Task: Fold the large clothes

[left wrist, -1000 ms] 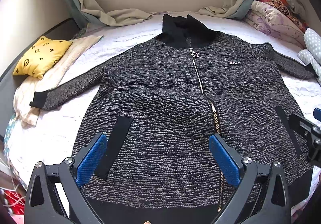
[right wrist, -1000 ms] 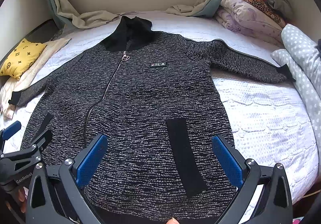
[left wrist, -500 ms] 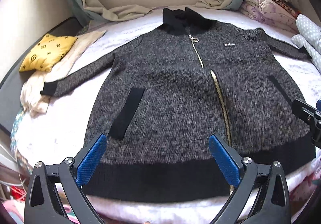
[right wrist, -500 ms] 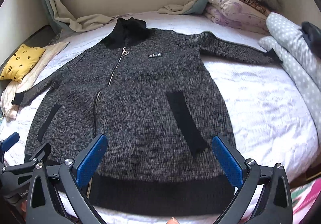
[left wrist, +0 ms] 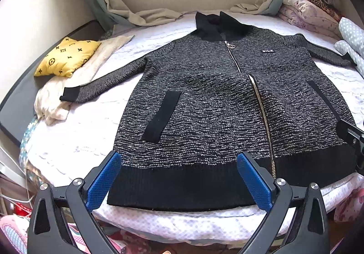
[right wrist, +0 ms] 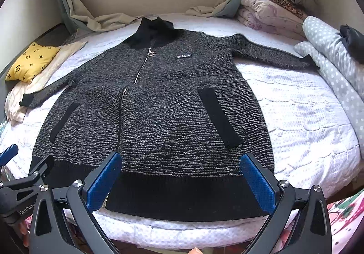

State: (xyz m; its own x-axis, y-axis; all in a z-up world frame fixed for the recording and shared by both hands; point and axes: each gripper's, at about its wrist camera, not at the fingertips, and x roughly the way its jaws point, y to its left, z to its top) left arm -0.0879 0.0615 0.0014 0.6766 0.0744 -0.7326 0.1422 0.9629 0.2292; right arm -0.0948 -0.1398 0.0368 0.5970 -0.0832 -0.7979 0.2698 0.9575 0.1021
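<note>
A black-and-grey knit zip jacket [left wrist: 204,106] [right wrist: 159,106] lies flat, front up, on the white bed [left wrist: 75,140], sleeves spread to both sides, black collar at the far end, black hem at the near edge. My left gripper [left wrist: 179,176] hangs open above the hem's left half, its blue pads [left wrist: 102,181] empty. Over the hem's right half my right gripper [right wrist: 182,179] also stands open with nothing between its blue pads [right wrist: 257,183]. Each gripper shows at the edge of the other's view.
A yellow patterned cushion [left wrist: 66,56] rests on a cream cloth [left wrist: 75,85] at the left. Folded bedding [right wrist: 273,12] and a grey dotted quilt [right wrist: 336,67] pile up at the right. Curtains [right wrist: 109,19] drape onto the bed's far side. The mattress edge [right wrist: 182,231] is just below the hem.
Both grippers have pulled back toward the near edge of the bed. The whole jacket, black hem included, now shows; both stayed open.
</note>
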